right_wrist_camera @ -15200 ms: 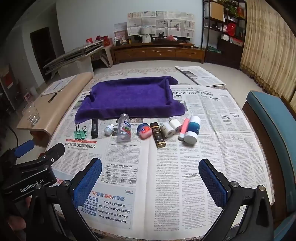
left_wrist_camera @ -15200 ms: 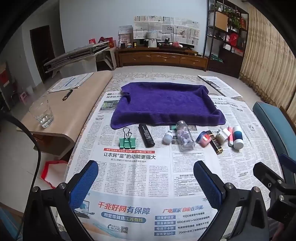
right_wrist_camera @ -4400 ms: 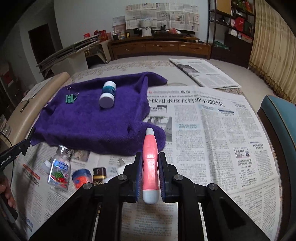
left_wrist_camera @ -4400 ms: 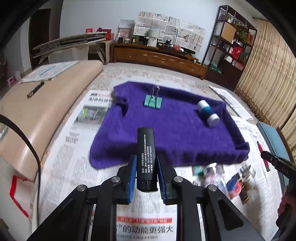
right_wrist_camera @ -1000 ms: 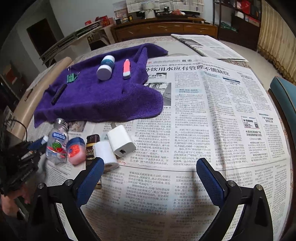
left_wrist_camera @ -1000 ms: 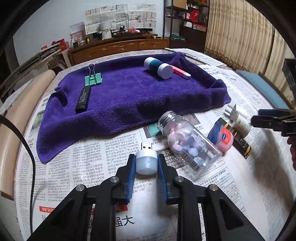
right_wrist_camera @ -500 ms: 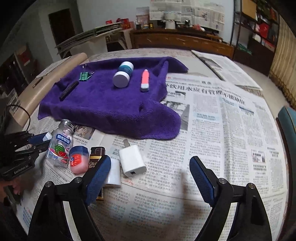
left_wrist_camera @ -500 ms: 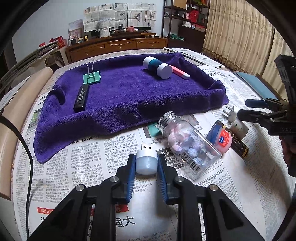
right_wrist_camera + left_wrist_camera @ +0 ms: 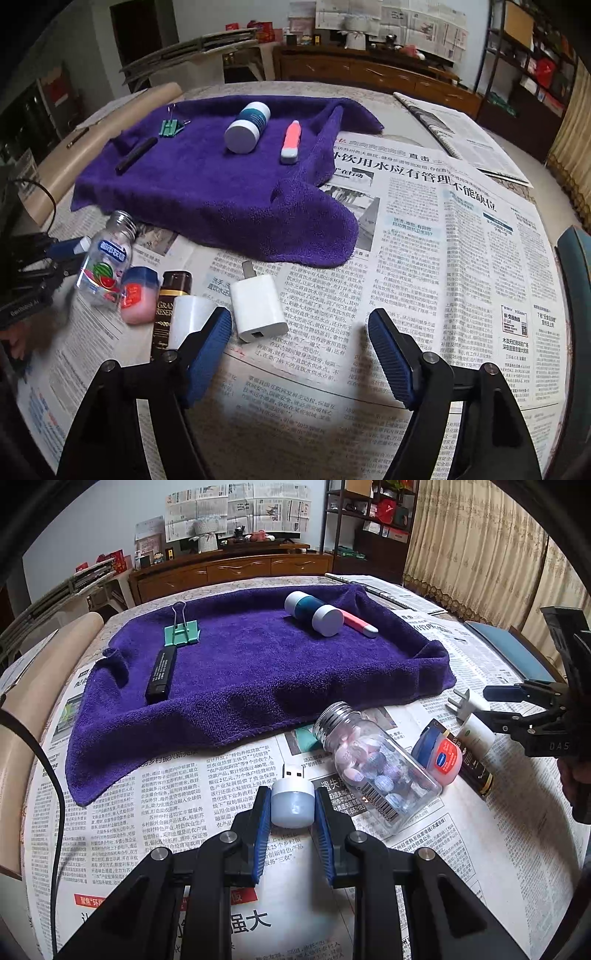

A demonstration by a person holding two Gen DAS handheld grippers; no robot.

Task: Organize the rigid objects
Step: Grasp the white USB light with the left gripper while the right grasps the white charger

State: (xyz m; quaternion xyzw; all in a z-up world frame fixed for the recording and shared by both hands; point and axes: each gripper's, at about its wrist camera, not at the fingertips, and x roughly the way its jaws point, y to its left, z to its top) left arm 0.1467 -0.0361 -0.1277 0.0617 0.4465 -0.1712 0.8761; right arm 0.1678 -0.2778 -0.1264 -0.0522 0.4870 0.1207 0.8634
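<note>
Clamping the small USB light [image 9: 292, 802] sideways between its pads over the newspaper [image 9: 155, 805], the left gripper [image 9: 291, 812] is readying it for the purple towel [image 9: 258, 672], probably, while the right gripper [image 9: 300, 345] is hanging wide open by the white charger [image 9: 257, 309].

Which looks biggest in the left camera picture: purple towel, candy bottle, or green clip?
1. purple towel
2. candy bottle, though it lies nearer the camera
3. green clip, farther back

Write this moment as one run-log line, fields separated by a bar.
left gripper: shut on USB night light | right gripper: open, near white charger | purple towel: four items placed
</note>
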